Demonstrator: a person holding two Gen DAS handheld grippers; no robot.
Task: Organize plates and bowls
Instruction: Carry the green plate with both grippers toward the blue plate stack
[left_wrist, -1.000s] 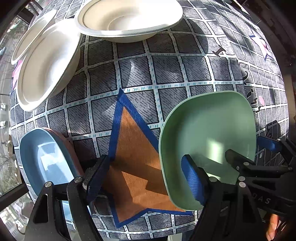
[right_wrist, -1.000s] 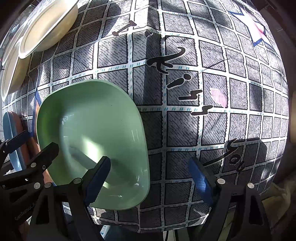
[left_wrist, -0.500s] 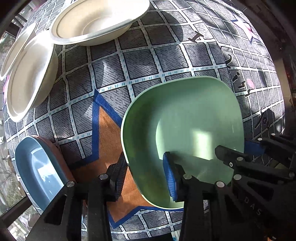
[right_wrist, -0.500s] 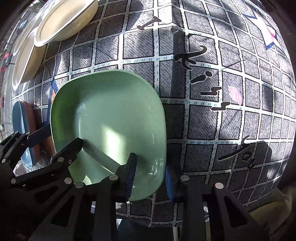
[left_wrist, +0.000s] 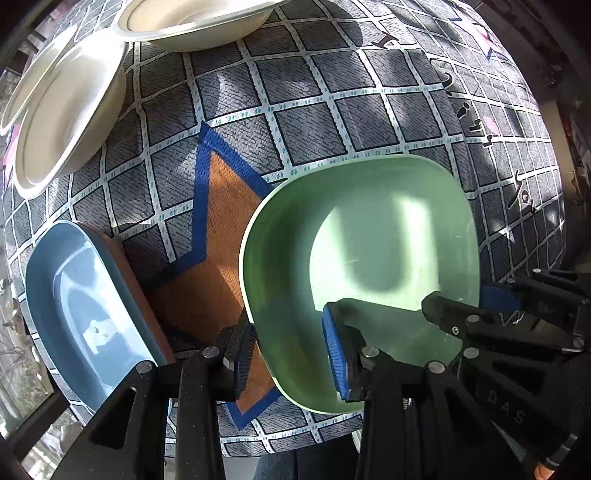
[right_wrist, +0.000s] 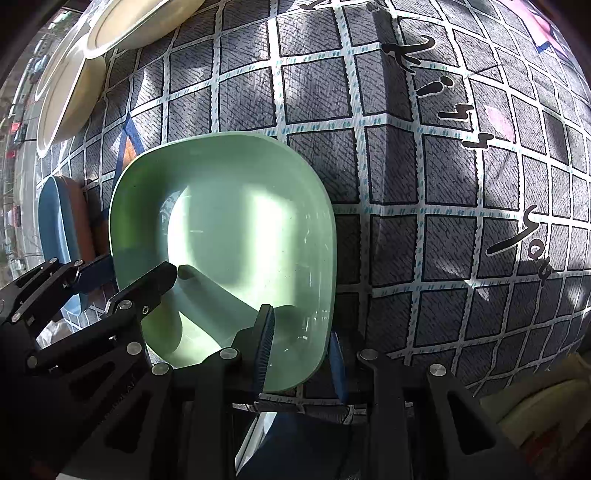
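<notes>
Green plate (left_wrist: 369, 236) | L view: blue plate (left_wrist: 77, 302) | R view: cloth lettering (right_wrist: 436, 70)

Hard sunlight falls in patches on the grey checked tablecloth (left_wrist: 314, 122), leaving soft dark bands between. A bright glare patch sits inside the pale green squarish plastic plate (left_wrist: 369, 236) (right_wrist: 229, 229), crossed by dark finger shadows. Around that plate, fisheye curvature bends the grid; both views darken toward the rims.

I read black script "Kiss you" printed on the tablecloth (right_wrist: 406, 166), to the right of the green plate (right_wrist: 221, 229). Raised letters "DAS" show on the right gripper (left_wrist: 491, 295) body beside that plate.
</notes>
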